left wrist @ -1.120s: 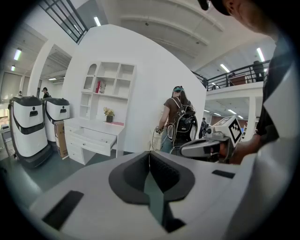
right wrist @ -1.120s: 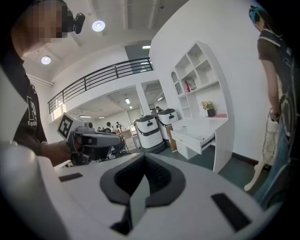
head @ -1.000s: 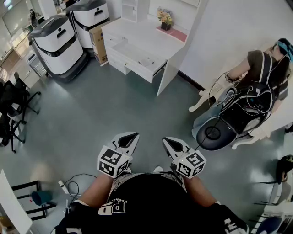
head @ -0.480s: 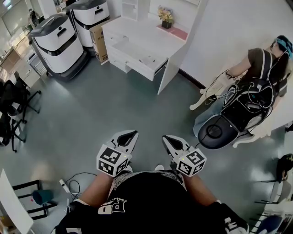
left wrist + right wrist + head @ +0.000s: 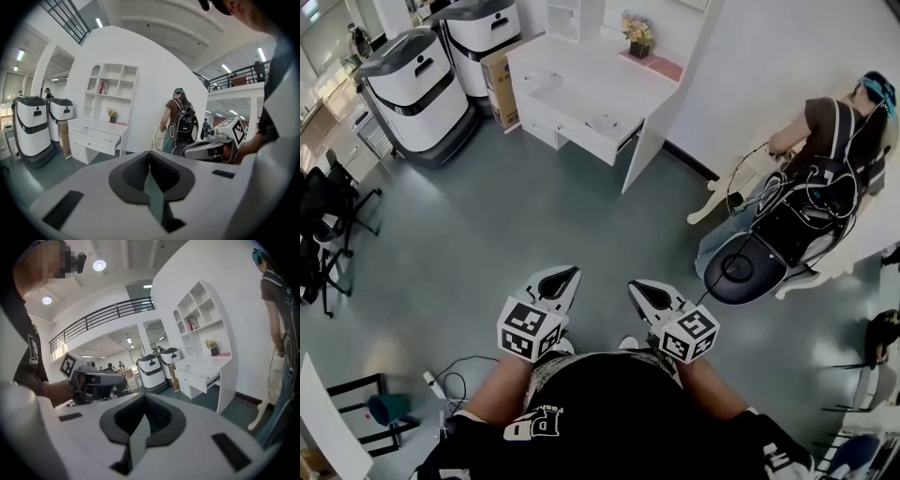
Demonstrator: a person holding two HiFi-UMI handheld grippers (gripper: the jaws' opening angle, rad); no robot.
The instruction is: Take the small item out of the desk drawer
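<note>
The white desk [image 5: 598,67] stands far ahead across the grey floor, and its drawer [image 5: 581,120] is pulled open. A small pale item [image 5: 606,122] seems to lie in the drawer, too small to make out. My left gripper [image 5: 562,277] and right gripper [image 5: 638,290] are held side by side close to my body, both pointing toward the desk and well short of it. Both are shut with nothing between the jaws. The left gripper view shows the desk [image 5: 96,133] beyond the closed jaws [image 5: 150,157]. The right gripper view shows the open drawer [image 5: 202,378] past the closed jaws [image 5: 144,401].
Two large white-and-black machines [image 5: 408,80] stand left of the desk beside a cardboard box [image 5: 502,84]. A person with a backpack [image 5: 825,178] sits at the right by a round black stool [image 5: 736,272]. Cables [image 5: 450,375] and a teal bin [image 5: 387,408] lie at lower left.
Both grippers have edged a little forward toward the desk, staying side by side. Their jaws stay closed.
</note>
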